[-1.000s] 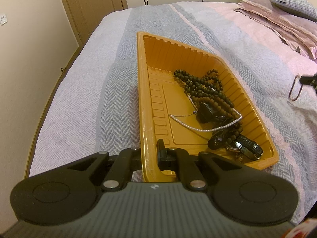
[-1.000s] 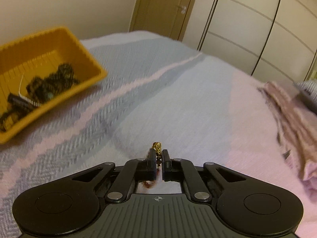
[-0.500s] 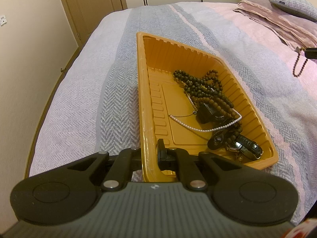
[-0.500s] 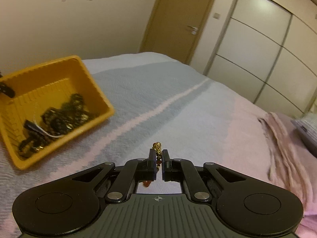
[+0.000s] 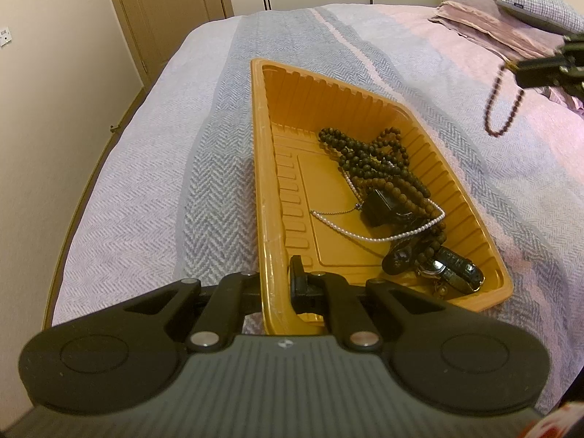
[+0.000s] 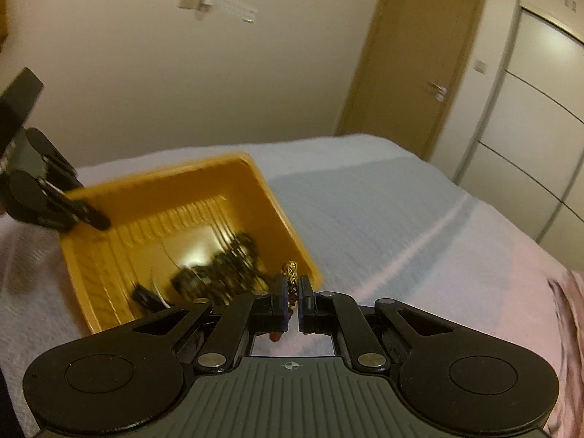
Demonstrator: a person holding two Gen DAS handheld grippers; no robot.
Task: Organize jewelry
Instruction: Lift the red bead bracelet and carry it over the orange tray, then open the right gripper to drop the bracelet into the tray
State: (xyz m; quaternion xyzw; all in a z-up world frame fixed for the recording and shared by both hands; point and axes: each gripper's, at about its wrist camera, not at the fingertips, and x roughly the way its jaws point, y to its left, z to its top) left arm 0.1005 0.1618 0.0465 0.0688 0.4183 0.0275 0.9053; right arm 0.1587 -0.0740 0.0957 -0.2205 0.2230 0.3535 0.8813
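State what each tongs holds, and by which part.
Left tongs: tray, by its near rim. Right tongs: bracelet, near its gold bead.

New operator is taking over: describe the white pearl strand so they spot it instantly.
On the bed, find the orange tray whose near rim the left gripper pinches. Inside, the white pearl strand curves under the dark wooden beads. It is the tray's only pale, fine-beaded chain.
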